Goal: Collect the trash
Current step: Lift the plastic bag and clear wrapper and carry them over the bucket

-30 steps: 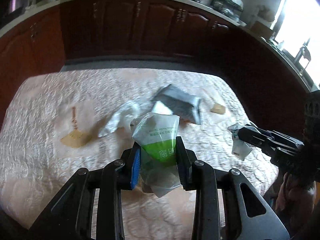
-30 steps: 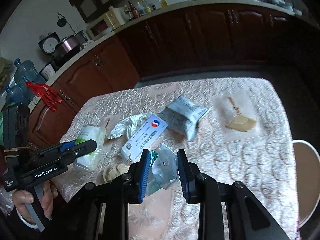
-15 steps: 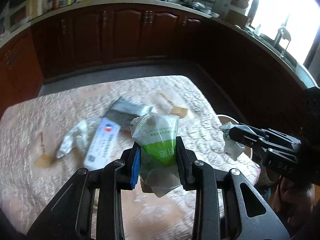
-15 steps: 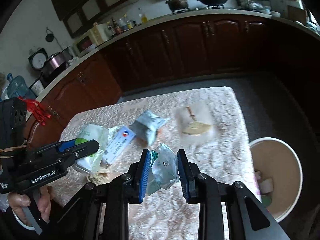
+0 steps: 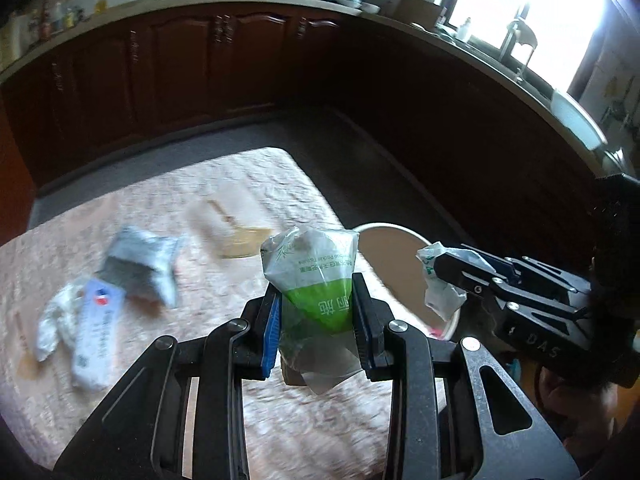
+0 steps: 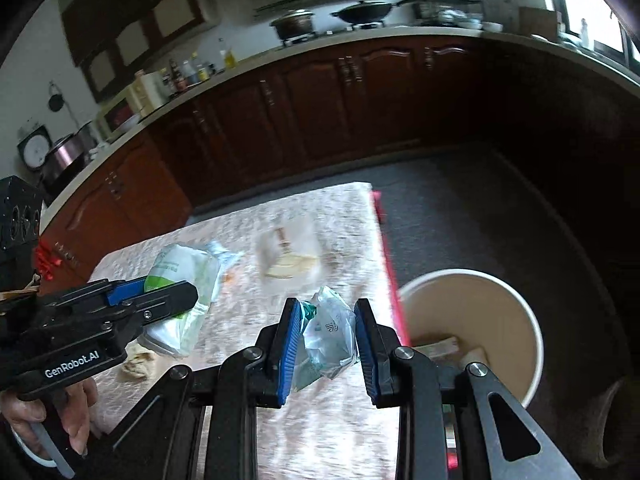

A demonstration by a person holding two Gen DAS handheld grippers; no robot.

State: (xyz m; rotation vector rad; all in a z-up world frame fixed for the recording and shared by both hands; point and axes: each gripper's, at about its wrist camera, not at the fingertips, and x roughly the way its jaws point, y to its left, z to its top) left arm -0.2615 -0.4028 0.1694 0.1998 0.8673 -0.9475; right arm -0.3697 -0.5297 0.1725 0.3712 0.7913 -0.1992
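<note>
A kitchen with dark wooden cabinets (image 5: 192,64) curves around a table (image 5: 224,184) covered by a pale pink quilted cloth, and a window (image 5: 532,4) glares at the upper right of the left wrist view. The left gripper (image 5: 316,316) has its 2 blue-padded jaws pressed against a green and white plastic bag (image 5: 314,276), which stands up between them above the table's near edge. The right gripper (image 6: 326,340) pinches a small crumpled wrapper (image 6: 330,332) with teal print, its jaws nearly together. Just beside the right gripper, off the table's edge, stands a round tan bin (image 6: 520,320) with a few scraps at its bottom. In the left wrist view the bin (image 5: 400,236) shows behind the bag, between the 2 grippers. On the cloth lie more trash: a grey pouch (image 5: 140,268), a white and blue paper packet (image 5: 96,332), a crumpled white wrapper (image 5: 52,324) beside it, and a clear packet (image 6: 288,256) with something tan inside. A hand (image 6: 68,408) grips the left gripper's handle at the lower left of the right wrist view.
</note>
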